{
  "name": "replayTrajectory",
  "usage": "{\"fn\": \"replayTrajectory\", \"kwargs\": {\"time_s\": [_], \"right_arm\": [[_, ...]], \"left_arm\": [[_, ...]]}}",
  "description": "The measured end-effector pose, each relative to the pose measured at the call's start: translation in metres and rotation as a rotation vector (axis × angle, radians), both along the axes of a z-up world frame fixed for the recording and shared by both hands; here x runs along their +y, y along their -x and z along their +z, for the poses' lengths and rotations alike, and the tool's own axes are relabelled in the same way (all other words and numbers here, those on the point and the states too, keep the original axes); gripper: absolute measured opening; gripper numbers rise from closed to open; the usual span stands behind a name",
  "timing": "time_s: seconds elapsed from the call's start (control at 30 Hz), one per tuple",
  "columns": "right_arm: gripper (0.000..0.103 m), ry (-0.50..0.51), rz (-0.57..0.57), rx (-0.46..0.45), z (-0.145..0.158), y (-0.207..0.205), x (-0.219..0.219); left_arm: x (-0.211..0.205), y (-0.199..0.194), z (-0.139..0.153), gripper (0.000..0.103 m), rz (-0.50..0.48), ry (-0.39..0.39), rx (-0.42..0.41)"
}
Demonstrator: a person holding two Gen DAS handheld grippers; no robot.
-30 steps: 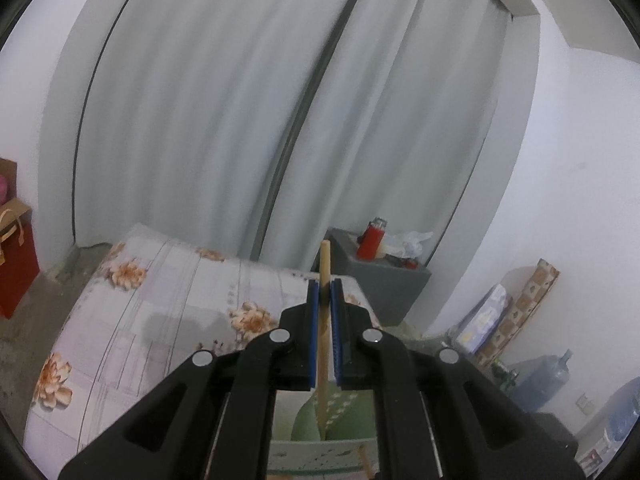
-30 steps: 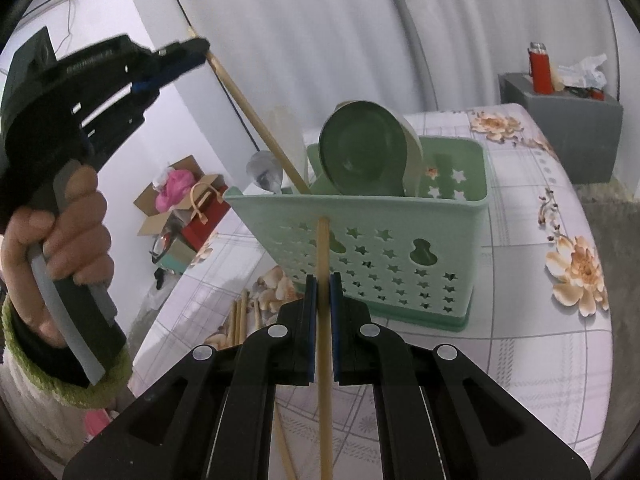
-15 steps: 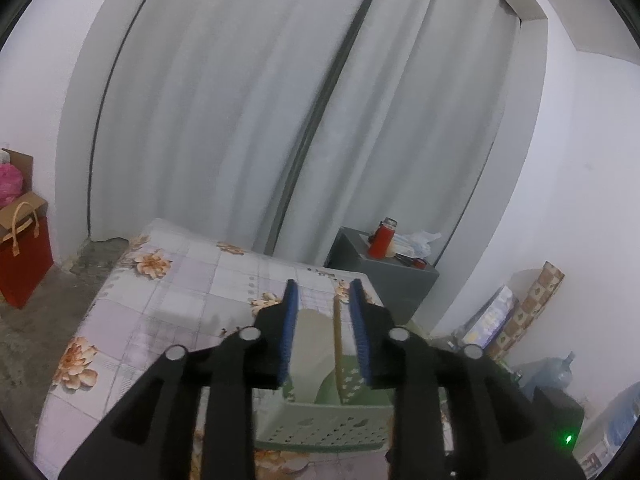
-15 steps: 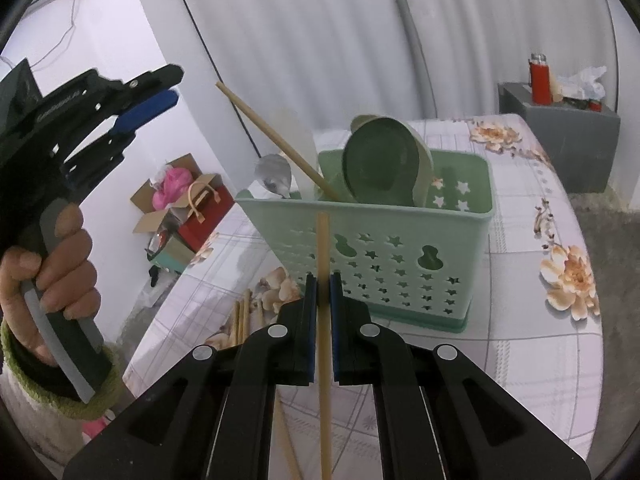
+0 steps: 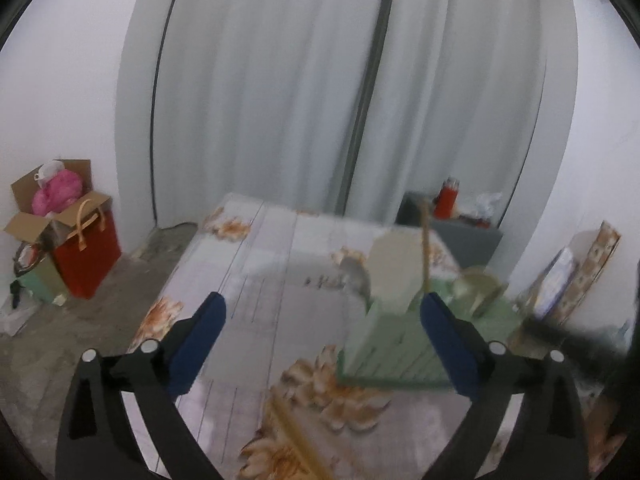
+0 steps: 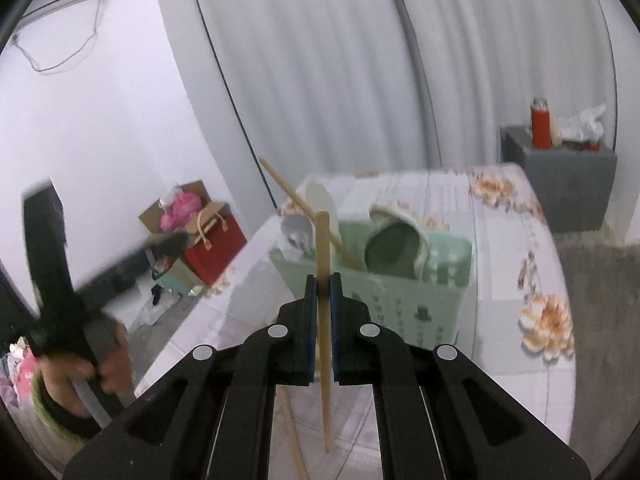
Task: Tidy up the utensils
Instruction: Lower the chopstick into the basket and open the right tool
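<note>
A mint green utensil basket (image 6: 404,296) stands on the floral table (image 6: 516,264). It holds a chopstick (image 6: 304,212) leaning left, a metal spoon (image 6: 296,228), a white spatula and a green ladle (image 6: 394,248). My right gripper (image 6: 323,280) is shut on a wooden chopstick (image 6: 322,240), held upright in front of the basket. My left gripper (image 5: 322,308) is open and empty, above the table left of the basket (image 5: 392,344). More chopsticks (image 5: 296,436) lie on the table below it.
A red gift bag (image 5: 86,252) and a cardboard box (image 5: 48,204) stand on the floor at the left. A grey side table (image 6: 560,176) with a red flask (image 6: 541,124) stands behind the table. Another chopstick (image 6: 294,436) lies near the front edge.
My left gripper let go of its chopstick, which now leans in the basket, opened wide and swung down to the left. My right gripper rose with its chopstick.
</note>
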State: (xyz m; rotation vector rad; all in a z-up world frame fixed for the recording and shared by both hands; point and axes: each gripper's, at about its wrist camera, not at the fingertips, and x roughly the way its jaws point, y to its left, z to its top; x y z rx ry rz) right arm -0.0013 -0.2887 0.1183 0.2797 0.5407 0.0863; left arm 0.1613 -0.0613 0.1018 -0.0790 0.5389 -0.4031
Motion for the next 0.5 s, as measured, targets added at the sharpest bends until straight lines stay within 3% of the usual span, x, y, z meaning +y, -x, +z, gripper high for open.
{"fn": "replayTrajectory", "kwargs": {"time_s": [0.23,0.5], "right_arm": [[0.004,0.034,0.004,-0.058,0.025,-0.006,-0.003],[0.004,0.064,0.000,-0.137,0.056,-0.010,-0.009]], "left_arm": [[-0.002,0.006,-0.029,0.097,0.032,-0.105,0.041],[0.003,0.004,-0.047,0.097,0.059,-0.145,0.101]]}}
